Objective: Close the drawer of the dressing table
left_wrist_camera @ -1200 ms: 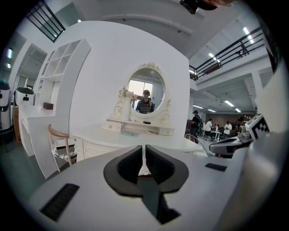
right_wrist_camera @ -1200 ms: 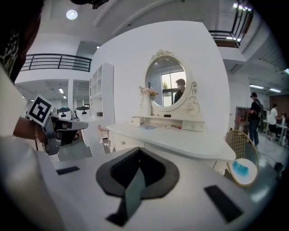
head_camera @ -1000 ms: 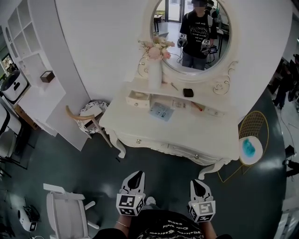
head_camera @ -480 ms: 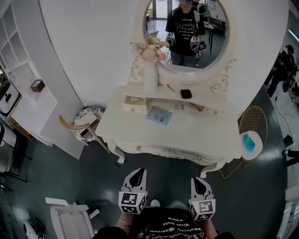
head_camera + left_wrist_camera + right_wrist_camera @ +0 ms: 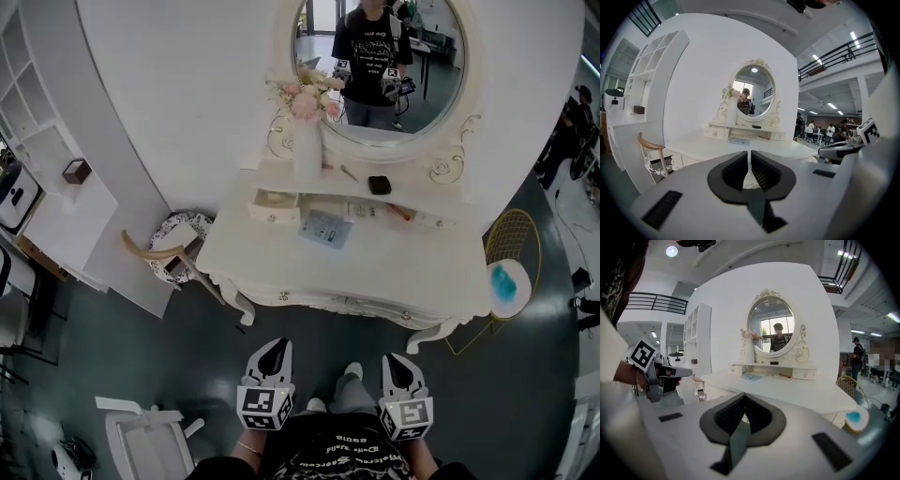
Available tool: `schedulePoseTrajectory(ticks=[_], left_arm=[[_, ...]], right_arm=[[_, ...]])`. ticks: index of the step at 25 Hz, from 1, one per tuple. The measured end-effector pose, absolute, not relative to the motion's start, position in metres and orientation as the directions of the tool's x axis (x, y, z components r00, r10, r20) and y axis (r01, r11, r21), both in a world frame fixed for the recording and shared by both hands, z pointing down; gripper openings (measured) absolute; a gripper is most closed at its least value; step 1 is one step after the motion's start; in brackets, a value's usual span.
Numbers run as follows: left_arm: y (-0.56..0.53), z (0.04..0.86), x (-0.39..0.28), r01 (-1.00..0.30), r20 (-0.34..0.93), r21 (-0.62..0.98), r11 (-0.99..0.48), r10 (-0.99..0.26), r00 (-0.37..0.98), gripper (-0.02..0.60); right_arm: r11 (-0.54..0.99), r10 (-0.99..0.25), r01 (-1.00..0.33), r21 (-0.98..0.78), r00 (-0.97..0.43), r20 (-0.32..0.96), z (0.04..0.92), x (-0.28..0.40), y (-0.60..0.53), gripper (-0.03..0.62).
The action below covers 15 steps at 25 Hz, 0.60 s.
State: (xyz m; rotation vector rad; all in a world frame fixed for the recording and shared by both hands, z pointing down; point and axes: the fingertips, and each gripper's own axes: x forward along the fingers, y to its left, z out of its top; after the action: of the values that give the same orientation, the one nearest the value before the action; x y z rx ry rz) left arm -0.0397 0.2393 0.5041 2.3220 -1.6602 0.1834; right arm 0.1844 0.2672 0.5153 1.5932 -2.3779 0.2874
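Observation:
The white dressing table (image 5: 375, 272) stands ahead of me against the wall under an oval mirror (image 5: 380, 66). On its raised back shelf, the small left drawer (image 5: 274, 205) is pulled out; it also shows as the drawer (image 5: 715, 133) and the drawer (image 5: 736, 370) in the gripper views. My left gripper (image 5: 275, 348) and right gripper (image 5: 397, 361) hang side by side above the floor, well short of the table's front edge. Both are shut with nothing between the jaws, as seen at the left gripper (image 5: 749, 153) and right gripper (image 5: 744, 396).
A vase of flowers (image 5: 307, 141), a blue booklet (image 5: 326, 228) and a small black object (image 5: 379, 185) sit on the table. A wooden-backed chair (image 5: 155, 246) and white shelving (image 5: 56, 178) stand left, a gold wire side table (image 5: 511, 267) right, and a white chair (image 5: 141, 436) lower left.
The person has stepped a little nearer the table, and a shoe now shows between the grippers. Both grippers stay shut and side by side. The drawer is still pulled out.

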Motion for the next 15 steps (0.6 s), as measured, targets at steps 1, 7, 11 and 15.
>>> schedulePoseTrajectory(ticks=[1, 7, 11, 15], left_arm=[[0.24, 0.505, -0.042, -0.944, 0.266, 0.151, -0.293, -0.908, 0.324, 0.034], [0.236, 0.507, -0.05, -0.954, 0.266, 0.15, -0.261, -0.918, 0.293, 0.034], [0.228, 0.507, -0.055, -0.961, 0.267, 0.155, -0.23, -0.927, 0.265, 0.034], [0.215, 0.509, -0.053, -0.968, 0.279, 0.144, -0.208, -0.93, 0.241, 0.034]], right_arm=[[0.383, -0.871, -0.924, -0.013, -0.366, 0.329, 0.516, 0.183, 0.266, 0.011], [0.415, -0.857, -0.91, -0.006, -0.393, 0.333, 0.518, 0.178, 0.25, 0.011], [0.433, -0.852, -0.901, -0.007, -0.412, 0.323, 0.515, 0.177, 0.234, 0.011], [0.463, -0.836, -0.887, -0.008, -0.439, 0.33, 0.517, 0.176, 0.215, 0.011]])
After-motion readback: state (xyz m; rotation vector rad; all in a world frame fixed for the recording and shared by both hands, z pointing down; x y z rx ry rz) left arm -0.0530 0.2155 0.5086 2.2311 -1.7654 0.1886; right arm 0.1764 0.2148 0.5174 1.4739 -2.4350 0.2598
